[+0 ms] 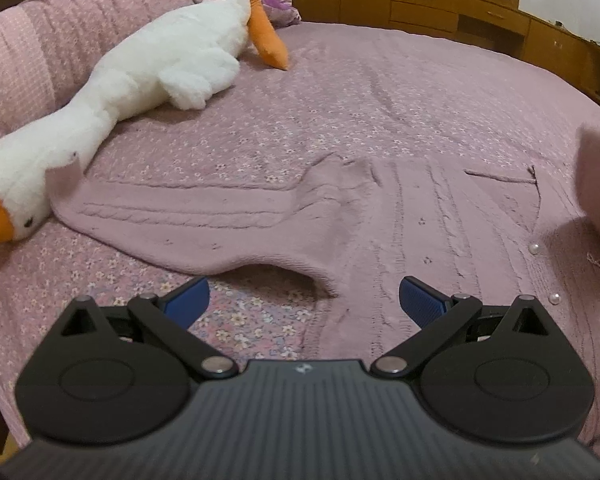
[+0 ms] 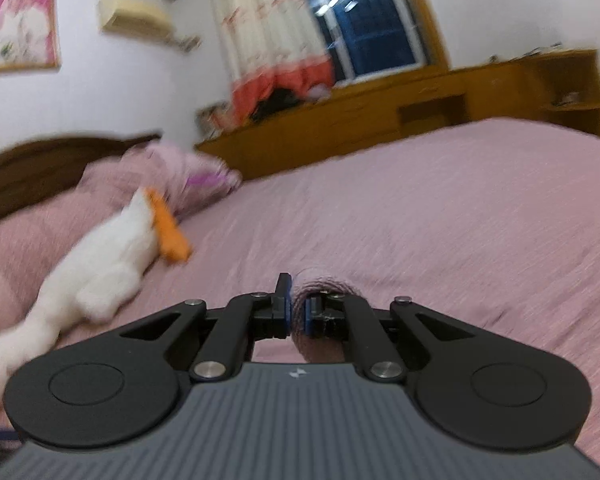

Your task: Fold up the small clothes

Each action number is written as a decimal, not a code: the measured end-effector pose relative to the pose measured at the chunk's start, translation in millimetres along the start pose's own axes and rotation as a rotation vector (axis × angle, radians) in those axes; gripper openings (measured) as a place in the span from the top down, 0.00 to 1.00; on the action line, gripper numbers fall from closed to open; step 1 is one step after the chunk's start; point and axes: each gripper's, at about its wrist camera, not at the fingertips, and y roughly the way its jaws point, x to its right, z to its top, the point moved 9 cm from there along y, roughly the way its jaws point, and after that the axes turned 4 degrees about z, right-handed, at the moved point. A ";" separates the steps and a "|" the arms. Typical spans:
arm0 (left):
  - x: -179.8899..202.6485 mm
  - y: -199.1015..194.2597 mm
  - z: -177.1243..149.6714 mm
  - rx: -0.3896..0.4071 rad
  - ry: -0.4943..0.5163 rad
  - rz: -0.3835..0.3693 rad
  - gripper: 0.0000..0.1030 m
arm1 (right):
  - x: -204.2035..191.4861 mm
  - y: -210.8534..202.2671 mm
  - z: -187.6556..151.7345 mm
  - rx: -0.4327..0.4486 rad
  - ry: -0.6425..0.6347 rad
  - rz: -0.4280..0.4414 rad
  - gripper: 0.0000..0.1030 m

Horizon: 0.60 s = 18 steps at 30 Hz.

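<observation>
Left tongs [image 1: 304,300] spread above cardigan [image 1: 380,220] hem, right tongs [image 2: 297,312] pinching its knit, bedspread [image 1: 380,100] beyond.

Soft, even indoor light falls on my bed [image 1: 380,92], with only faint shadows under the cardigan [image 1: 340,220] folds. My left view is sharp, though the fisheye bows the wooden cabinets [image 1: 440,4] along the top edge. My right view smears with motion blur: the plush goose [image 2: 100,264], curtain [image 2: 268,40] and dark window [image 2: 364,20] all streak, glare spots on the glass.
</observation>
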 end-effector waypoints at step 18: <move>25.4 7.8 -0.4 0.012 0.040 -0.061 0.00 | -21.5 71.0 -114.5 -0.323 0.081 0.119 0.34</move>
